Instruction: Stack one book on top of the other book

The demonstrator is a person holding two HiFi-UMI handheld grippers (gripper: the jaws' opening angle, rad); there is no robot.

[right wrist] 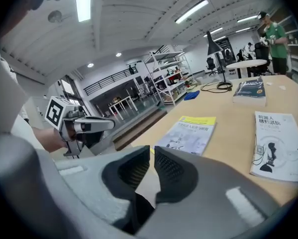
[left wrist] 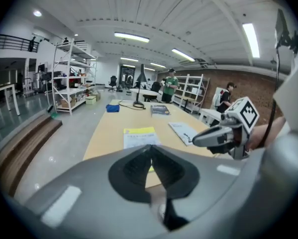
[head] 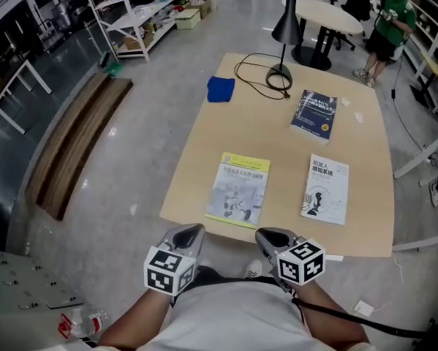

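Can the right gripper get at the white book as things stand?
Probably yes: the white book lies flat just ahead of the right gripper, with only bare table between. The jaws are shut and would have to open first.

Head view: we look steeply down from above, well off, over the whole pale rectangular wooden surface. From the left tool: low, close behind its own jaws, facing along the surface. From the right tool: the same, just beside it. All three share the yellow-banded pale book; each tool view shows the other tool.
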